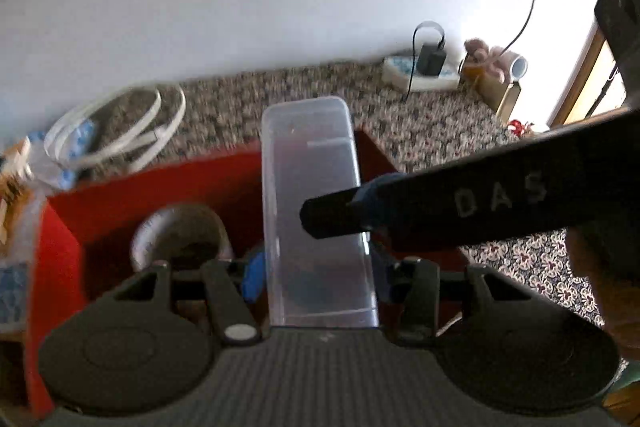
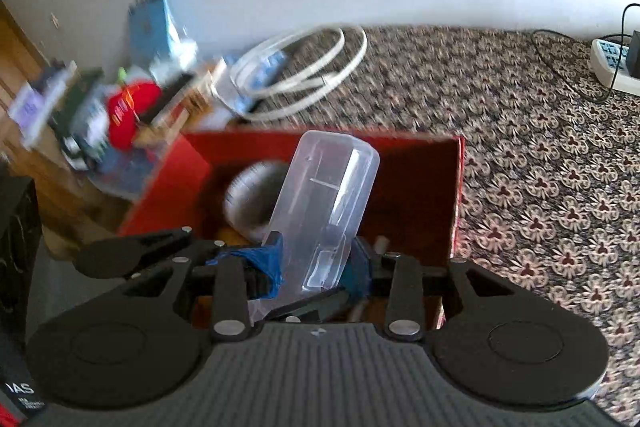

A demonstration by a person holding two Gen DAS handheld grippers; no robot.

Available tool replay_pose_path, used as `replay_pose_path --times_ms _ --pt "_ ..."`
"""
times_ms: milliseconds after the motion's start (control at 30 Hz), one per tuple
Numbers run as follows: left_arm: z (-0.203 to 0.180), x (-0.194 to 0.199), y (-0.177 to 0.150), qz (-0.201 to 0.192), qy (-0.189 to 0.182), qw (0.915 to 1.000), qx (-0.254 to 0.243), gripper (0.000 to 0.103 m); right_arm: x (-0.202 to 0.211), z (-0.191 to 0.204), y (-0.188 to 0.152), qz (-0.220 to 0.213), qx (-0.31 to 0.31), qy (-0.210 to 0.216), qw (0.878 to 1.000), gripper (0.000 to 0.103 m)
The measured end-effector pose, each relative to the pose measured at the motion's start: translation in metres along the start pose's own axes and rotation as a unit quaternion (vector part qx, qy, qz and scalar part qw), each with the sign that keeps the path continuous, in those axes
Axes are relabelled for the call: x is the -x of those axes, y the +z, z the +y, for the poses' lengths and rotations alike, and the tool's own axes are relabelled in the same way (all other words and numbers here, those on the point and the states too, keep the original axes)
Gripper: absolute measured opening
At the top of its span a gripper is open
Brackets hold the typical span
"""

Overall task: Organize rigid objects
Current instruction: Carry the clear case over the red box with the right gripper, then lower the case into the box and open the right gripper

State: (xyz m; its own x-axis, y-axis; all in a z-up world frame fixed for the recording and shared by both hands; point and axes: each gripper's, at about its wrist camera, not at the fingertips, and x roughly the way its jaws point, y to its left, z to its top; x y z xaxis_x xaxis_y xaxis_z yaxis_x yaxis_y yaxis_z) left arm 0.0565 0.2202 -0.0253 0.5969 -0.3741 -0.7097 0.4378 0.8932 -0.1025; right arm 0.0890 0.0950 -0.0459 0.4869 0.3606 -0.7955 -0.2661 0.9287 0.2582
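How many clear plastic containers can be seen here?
1. The clear plastic container is above the red box, held by the left hand-held gripper and the right hand-held gripper. Others may be hidden.

1 clear plastic box (image 1: pixel 316 211), 1 red bin (image 2: pixel 420 187), 1 power strip (image 1: pixel 420 73).

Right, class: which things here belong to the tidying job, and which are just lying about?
Job: clear plastic box, red box, round metal tin, left tongs, right tongs.
Lying about: white cable coil, power strip, charger, patterned carpet.
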Motion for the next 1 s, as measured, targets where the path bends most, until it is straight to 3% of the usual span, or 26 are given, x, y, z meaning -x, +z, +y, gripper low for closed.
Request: replay_pose_path --times_ms 167,367,667,800,1000 --pt "0.010 -0.028 -0.005 0.039 -0.029 0.9981 0.039 0.048 -0.017 0.003 0.002 0.032 0.026 -0.022 0.999 0.022" --pt "0.013 -0.050 -0.009 0.076 -0.026 0.9953 0.055 0.048 -0.030 -0.003 0.005 0.056 0.030 -0.019 0.998 0.027" --pt "0.007 -0.052 -0.006 0.092 -0.013 0.9953 0.028 0.049 -0.035 0.002 0.005 0.067 0.056 -0.031 0.996 0.025" --pt "0.008 -0.049 -0.005 0.083 -0.022 0.9960 0.025 0.063 -0.035 -0.001 0.006 0.066 0.045 -0.026 0.996 0.025" --pt "0.006 -0.049 -0.005 0.078 -0.022 0.9965 0.022 0.064 -0.029 -0.009 0.006 0.045 0.005 -0.009 0.999 0.025"
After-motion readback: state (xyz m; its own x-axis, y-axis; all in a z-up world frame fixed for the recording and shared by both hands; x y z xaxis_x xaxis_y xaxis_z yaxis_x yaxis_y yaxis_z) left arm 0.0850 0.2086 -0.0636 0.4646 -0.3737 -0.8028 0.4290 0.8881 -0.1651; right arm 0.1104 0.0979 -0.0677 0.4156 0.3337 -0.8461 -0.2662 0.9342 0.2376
